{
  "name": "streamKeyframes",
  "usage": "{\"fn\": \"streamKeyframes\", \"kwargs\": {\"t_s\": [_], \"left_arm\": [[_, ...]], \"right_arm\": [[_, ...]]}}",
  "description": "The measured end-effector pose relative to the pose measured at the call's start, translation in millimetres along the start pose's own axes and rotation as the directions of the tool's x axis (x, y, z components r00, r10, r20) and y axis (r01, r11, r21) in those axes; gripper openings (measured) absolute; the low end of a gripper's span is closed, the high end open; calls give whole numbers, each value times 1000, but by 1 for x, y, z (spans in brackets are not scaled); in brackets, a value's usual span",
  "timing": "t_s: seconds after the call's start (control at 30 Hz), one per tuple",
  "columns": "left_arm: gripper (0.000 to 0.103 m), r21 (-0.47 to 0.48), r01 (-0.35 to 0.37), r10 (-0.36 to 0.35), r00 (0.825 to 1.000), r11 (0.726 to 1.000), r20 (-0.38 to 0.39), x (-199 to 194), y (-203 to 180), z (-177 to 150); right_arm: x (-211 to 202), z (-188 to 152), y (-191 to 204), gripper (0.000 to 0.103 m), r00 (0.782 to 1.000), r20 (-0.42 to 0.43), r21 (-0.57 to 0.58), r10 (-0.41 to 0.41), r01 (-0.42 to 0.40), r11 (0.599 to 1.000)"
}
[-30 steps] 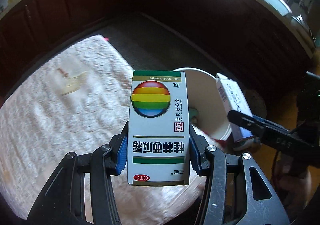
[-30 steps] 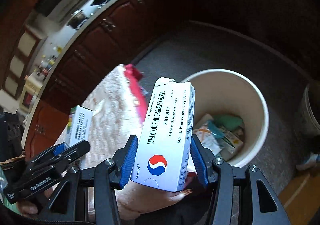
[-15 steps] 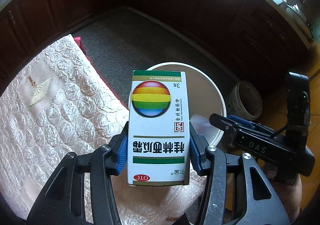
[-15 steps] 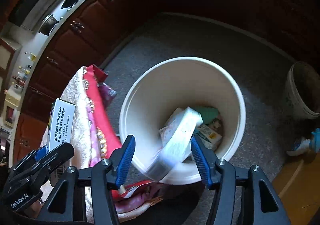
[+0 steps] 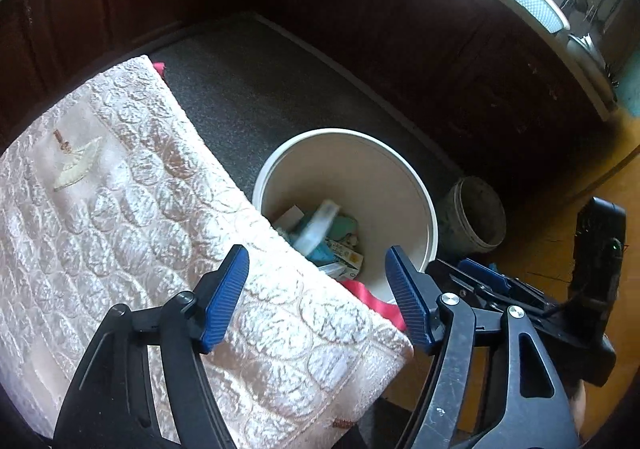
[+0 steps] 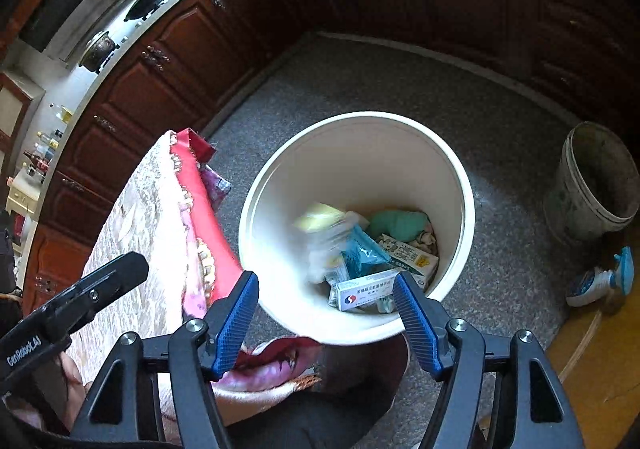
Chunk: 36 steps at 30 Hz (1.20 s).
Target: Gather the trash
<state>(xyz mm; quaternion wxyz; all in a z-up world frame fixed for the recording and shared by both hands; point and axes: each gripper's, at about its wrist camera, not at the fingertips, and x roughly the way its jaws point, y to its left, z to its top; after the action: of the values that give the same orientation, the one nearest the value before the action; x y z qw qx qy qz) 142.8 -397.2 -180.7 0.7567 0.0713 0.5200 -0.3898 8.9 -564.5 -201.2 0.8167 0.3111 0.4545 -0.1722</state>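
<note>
Drop step under way: left gripper [image 5: 316, 297] and right gripper [image 6: 326, 323] just opening, jaws wide, nothing between. Boxes [image 6: 366, 293] now in bin [image 6: 460, 185], right of table [image 5: 120, 229]. Next, likely: find more trash.

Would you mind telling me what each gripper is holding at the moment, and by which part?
Nothing is held. The left gripper and right gripper have just been opening, with nothing between the jaws; the boxes lie in the white bin.
</note>
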Motion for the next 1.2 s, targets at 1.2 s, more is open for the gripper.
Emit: {"fn": "streamKeyframes", "kwargs": {"t_s": [1.2], "left_arm": [[85,-45,-231,212,777,972,593,-250,8,-82]], "right_arm": [[-189,-73,154,99,835,550,-265,8,166,950]]}}
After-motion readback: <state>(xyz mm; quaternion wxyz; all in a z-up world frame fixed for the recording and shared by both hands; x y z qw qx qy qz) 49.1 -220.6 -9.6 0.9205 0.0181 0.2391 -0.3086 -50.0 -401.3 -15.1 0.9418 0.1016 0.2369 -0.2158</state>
